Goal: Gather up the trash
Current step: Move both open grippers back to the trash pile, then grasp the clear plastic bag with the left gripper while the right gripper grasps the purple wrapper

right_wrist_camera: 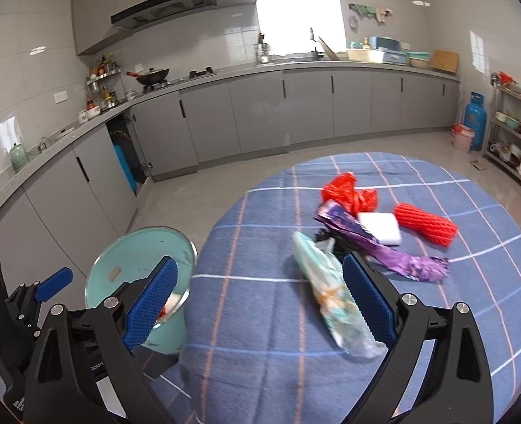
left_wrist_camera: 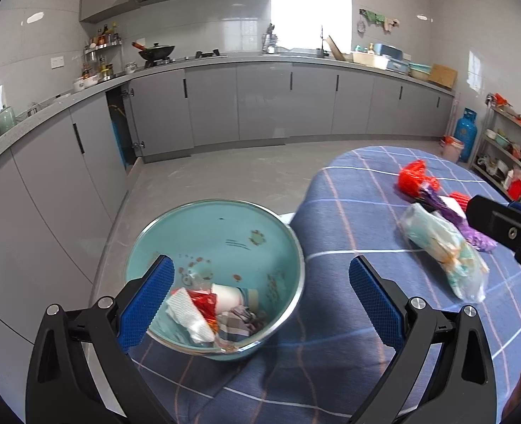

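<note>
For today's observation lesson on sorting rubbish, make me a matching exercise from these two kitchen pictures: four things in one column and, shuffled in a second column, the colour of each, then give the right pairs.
Column 1
1. basin
2. foam net sleeve
3. long foil wrapper
4. flat block beside the wrapper

Column 2
A. purple
B. white
C. pale turquoise
D. red

Pairs: 1-C, 2-D, 3-A, 4-B
</note>
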The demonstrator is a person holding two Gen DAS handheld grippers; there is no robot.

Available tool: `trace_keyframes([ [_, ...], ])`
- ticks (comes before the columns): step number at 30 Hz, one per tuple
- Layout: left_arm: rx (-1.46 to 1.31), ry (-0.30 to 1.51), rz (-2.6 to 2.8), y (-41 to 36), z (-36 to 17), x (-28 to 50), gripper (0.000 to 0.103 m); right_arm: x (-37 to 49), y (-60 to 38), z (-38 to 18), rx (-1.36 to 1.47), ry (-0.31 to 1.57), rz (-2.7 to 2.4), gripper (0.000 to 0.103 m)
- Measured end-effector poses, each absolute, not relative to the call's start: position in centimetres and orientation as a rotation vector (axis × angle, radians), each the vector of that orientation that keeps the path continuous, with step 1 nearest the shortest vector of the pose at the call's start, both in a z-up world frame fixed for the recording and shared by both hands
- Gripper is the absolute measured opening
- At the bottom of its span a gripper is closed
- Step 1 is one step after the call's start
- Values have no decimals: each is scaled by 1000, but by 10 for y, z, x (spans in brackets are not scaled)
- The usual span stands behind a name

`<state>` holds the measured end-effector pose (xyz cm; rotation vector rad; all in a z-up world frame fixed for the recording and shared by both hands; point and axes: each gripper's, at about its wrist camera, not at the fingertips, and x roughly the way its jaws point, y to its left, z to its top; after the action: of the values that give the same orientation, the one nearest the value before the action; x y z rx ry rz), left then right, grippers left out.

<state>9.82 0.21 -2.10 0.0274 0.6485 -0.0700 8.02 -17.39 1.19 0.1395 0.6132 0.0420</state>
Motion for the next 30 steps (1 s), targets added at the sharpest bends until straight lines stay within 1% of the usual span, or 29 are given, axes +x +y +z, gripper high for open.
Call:
trace_keyframes([
  [17, 82, 659, -158, -56, -19, 85, 97, 52, -232, 1, 179, 619, -73, 93],
  [30, 148, 684, -202, -104, -28, 96, 97, 50, -272, -10, 227, 630, -133, 93],
])
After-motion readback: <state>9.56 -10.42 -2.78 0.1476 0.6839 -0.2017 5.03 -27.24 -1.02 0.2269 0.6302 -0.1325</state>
